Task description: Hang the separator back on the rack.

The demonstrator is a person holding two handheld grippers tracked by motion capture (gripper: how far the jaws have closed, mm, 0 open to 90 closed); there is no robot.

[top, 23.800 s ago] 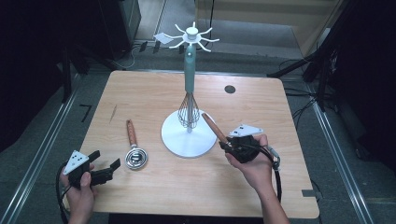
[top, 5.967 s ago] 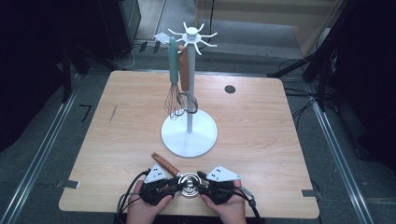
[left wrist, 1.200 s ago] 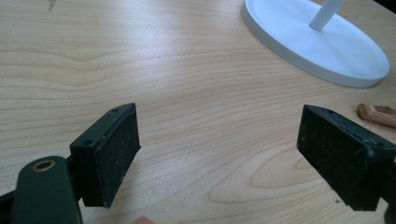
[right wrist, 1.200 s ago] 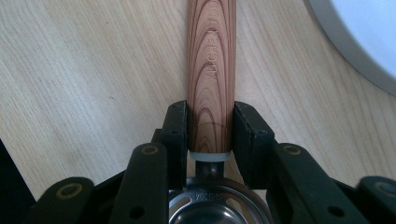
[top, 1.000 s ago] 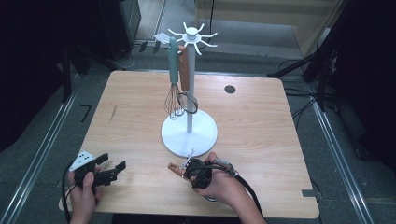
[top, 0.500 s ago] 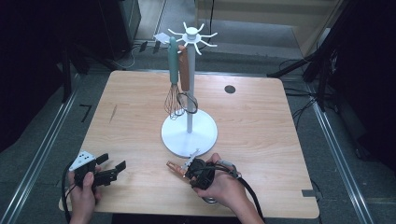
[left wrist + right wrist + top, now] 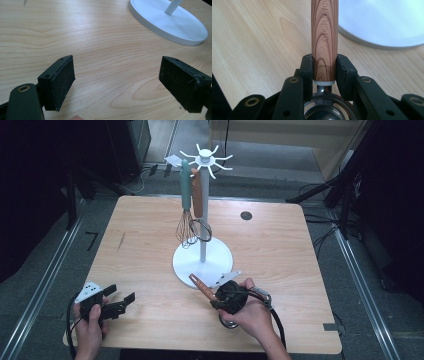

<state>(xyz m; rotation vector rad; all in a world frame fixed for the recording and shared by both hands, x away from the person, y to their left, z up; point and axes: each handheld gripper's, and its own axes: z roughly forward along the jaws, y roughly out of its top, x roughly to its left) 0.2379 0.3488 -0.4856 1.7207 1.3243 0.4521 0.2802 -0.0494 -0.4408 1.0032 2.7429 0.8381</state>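
High view shows the right hand-held gripper (image 7: 216, 301) near the front edge of the desk (image 7: 150, 225), just in front of the white stand with hooks on top (image 7: 204, 210). Its jaws are clenched on the wooden handle of a shiny metal scoop (image 7: 324, 37), low down, close to the metal bowl. The handle points up and toward the stand's round base.

The left hand-held gripper (image 7: 120, 304) rests by the front left corner, jaws released, with nothing between them.

The next job looks like hanging the scoop on a free hook, beside the green-handled whisk (image 7: 186, 205) and the brown-handled tool (image 7: 198, 200) hanging there. To do it well, keep the squeeze firm so the heavy bowl does not swing. Lift slowly, stay clear of the two hanging tools, and let go only when the hook holds it.

Right gripper view shows words pressed into the wood, "KITCHEN TOO", cut off at the top. The metal neck reads "SUS304".
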